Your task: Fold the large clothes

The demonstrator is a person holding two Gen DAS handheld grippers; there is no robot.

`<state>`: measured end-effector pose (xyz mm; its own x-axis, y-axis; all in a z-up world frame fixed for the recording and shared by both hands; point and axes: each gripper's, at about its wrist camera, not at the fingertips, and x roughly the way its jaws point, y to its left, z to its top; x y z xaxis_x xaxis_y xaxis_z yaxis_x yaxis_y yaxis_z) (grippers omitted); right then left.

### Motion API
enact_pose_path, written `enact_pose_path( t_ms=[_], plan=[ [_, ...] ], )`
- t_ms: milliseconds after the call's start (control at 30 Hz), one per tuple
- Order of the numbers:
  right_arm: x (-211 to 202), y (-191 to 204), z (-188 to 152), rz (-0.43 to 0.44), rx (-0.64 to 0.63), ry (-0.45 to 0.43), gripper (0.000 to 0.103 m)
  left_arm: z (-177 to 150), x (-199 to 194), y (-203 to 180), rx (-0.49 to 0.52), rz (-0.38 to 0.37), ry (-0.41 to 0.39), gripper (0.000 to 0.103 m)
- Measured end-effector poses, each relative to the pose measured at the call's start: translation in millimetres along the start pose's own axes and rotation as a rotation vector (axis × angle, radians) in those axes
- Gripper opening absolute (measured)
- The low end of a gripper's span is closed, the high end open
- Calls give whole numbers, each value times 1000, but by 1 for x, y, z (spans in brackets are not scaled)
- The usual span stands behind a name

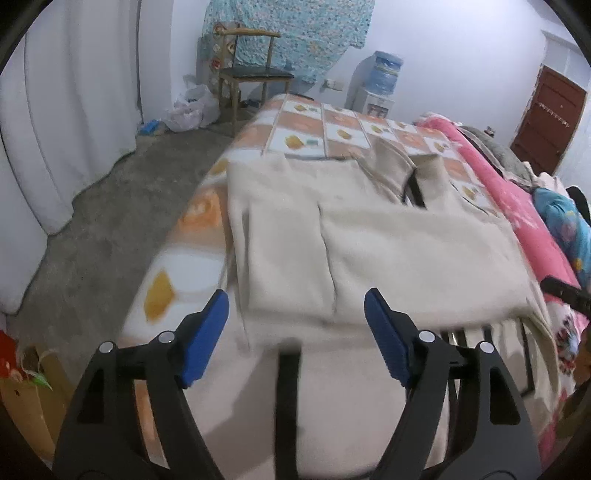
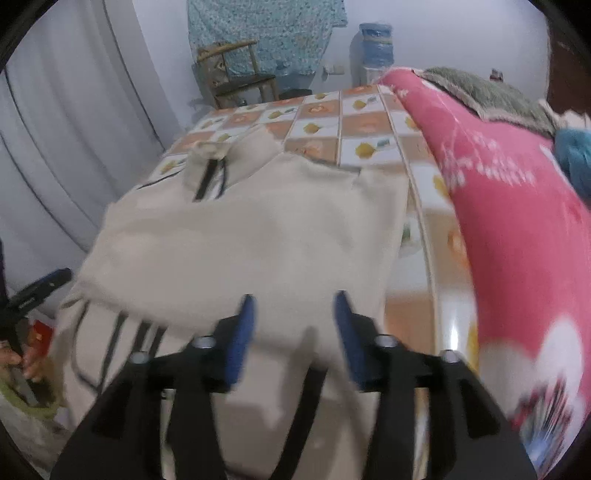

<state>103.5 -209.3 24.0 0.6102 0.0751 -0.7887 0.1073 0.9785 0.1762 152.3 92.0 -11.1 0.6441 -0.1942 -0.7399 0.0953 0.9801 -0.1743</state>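
around the bed

a wooden chair stands by the far wall under a hanging blue floral cloth. a water dispenser sits right of it. white curtains hang left; a pink quilt lies right.

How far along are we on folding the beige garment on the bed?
Done: the beige fleece garment with black stripes lies on the patterned bed sheet with its upper part folded down over the lower. In hand: nothing; the left gripper and right gripper are open, with no cloth between the pads. Left: the striped lower part remains uncovered, so probably further folds.
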Motion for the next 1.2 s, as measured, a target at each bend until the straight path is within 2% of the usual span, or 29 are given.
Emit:
enact_pose_path(
  t_ms=[100, 200, 267, 333, 400, 433, 500, 600, 733, 900, 1200],
  plan=[
    [-11, 11, -43, 9, 9, 41, 59, -28, -16, -3, -11, -11, 27, 82],
    [-13, 35, -86, -52, -50, 83, 69, -59, -22, -10, -3, -9, 72, 85],
    [-12, 49, -102, -81, -95, 90, 81, -76, -17, -16, 34, 20, 112, 89],
    [-5, 58, -113, -114, -109, 106, 88, -87, -6, -20, 56, 86, 157, 89],
    [9, 63, -119, -183, -125, 154, 92, -95, 5, -19, 61, 124, 191, 95],
    [12, 66, -120, -209, -139, 161, 96, -97, 4, -18, 49, 130, 179, 96],
    [11, 74, -120, -260, -168, 148, 96, -99, 2, -16, 33, 126, 171, 96],
    [12, 74, -119, -281, -157, 152, 96, -101, 1, -17, 41, 133, 160, 96],
    [10, 64, -122, -244, -50, 131, 96, -102, -2, -14, 41, 128, 159, 96],
    [9, 68, -133, -265, -42, 59, 97, -100, 1, -18, 43, 132, 160, 96],
    [10, 68, -131, -269, -29, 41, 97, -108, -13, -16, 46, 142, 113, 96]
  ],
)
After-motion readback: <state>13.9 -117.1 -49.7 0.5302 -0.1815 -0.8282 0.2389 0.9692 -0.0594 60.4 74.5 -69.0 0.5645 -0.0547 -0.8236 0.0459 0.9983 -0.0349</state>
